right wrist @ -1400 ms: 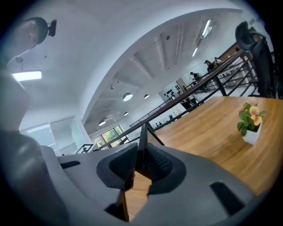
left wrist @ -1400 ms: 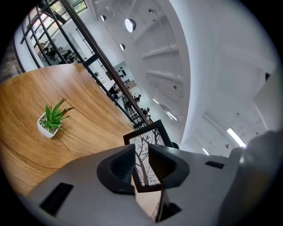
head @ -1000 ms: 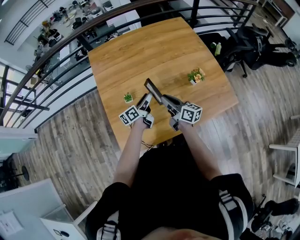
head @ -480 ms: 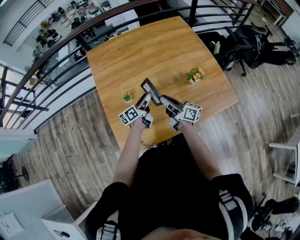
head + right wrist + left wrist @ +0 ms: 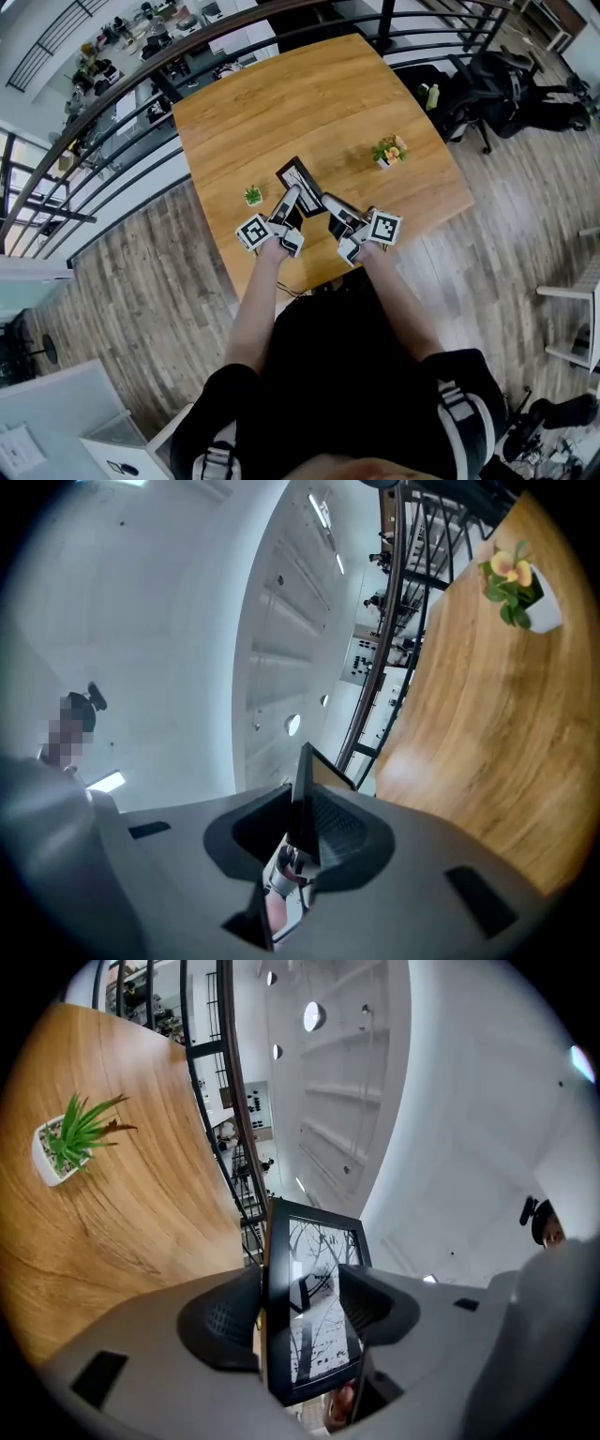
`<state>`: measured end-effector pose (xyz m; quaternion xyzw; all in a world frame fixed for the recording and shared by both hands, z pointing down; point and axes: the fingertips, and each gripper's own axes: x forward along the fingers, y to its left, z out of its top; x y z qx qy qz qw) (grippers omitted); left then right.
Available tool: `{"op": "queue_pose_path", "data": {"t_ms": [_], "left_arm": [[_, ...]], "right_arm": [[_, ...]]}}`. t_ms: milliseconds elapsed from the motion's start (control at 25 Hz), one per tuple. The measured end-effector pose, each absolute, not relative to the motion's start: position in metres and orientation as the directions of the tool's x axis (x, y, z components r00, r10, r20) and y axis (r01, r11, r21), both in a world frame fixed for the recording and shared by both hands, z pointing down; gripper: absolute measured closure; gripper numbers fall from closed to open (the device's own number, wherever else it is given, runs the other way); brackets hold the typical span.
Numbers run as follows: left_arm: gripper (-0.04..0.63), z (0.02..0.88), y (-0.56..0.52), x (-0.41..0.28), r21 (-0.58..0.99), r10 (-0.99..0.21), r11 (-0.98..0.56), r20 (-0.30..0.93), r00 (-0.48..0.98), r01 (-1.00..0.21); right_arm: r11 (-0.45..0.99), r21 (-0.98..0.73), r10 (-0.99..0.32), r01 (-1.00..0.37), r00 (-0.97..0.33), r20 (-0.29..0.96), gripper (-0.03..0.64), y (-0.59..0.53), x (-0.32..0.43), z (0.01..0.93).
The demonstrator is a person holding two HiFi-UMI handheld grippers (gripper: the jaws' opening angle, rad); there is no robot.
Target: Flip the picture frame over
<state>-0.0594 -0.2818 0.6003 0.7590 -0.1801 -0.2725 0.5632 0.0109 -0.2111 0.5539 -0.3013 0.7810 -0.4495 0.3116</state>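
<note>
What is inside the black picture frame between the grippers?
The picture frame holds a black-and-white picture of bare tree branches. The left gripper, jaws opening with the frame between them, partly covers the picture's right side. The frame's back cannot be seen.

1. The picture frame (image 5: 300, 178) has a thin black border, with a pale print of bare tree branches behind glass.
2. It is tilted steeply, not lying flat, with its printed face showing from above.
3. It sits mid-picture, over the table's (image 5: 281, 103) near half.

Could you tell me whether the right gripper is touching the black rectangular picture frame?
Touching. The right gripper view shows the right gripper with its jaws closed on the edge of the black rectangular picture frame.
</note>
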Motion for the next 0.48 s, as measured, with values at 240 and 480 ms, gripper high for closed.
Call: {"op": "queue_pose_path", "data": {"t_ms": [240,480], "left_arm": [[0.334,0.600,-0.274,-0.060,0.950,-0.554,-0.309,-0.222,0.803,0.050],[0.455,0.597,-0.271,-0.064,0.948,-0.568,-0.313,-0.229,0.791,0.050]], "right_arm": [[0.402,-0.889,-0.759,-0.218,-0.623,-0.190,0.534,-0.208,0.017,0.561],[0.422,-0.888,-0.758,-0.182,-0.608,-0.235,0.531,-0.207,0.033,0.554]]}}
